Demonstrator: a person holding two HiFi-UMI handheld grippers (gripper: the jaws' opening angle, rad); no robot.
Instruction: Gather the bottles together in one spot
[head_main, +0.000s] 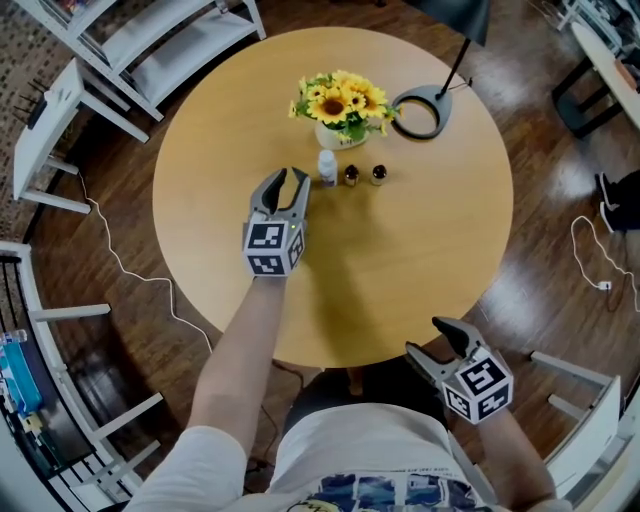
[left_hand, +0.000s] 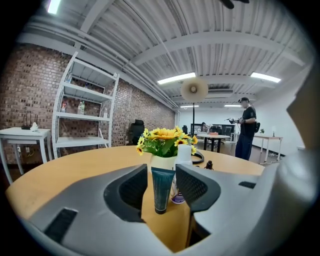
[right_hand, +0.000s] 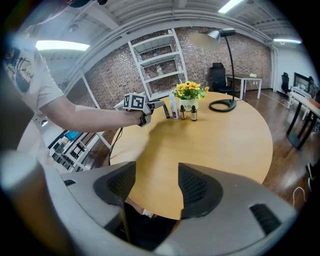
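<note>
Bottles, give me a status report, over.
Left gripper open, teal tube upright between its jaws, close to white bottle and two brown bottles. Right gripper open, empty, by table's near edge. Flower vase just behind group, nothing blocking.

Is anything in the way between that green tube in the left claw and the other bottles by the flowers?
Nothing visible. The teal tube stands upright between the open jaws of the left gripper, and only bare table separates it from the white bottle just ahead. The two dark bottles line up beside that one.
</note>
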